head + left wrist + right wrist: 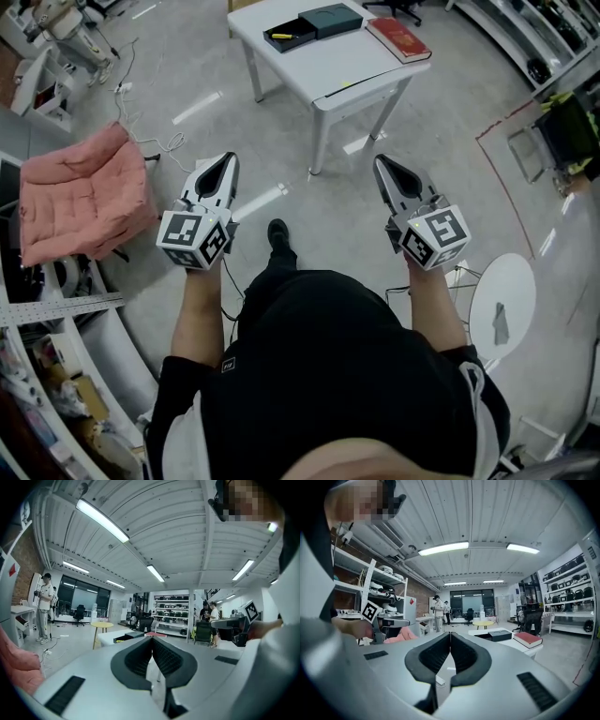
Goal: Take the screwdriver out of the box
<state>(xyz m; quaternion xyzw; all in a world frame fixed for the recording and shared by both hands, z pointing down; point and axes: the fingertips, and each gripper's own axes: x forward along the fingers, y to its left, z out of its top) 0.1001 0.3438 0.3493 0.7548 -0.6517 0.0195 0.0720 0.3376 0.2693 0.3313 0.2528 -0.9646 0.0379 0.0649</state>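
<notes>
This is a large open-plan robotics lab or workshop, a work hall rather than a home or a plain office. A ribbed metal ceiling (173, 531) carries long strip lights (101, 520) over a polished grey floor (337, 225). Open metal shelving (172, 613) at the far end holds rows of dark gear, and wall racks (382, 581) beside a brick wall (423, 593) hold white equipment. Loose cables (150, 142) trail across the floor, and red tape (494, 180) marks off one area. A white table (328, 61), a round yellow table (101, 625) and an office chair (79, 613) stand in the open space, a big window front (471, 597) closes one end, and several people (44, 604) stand about.
</notes>
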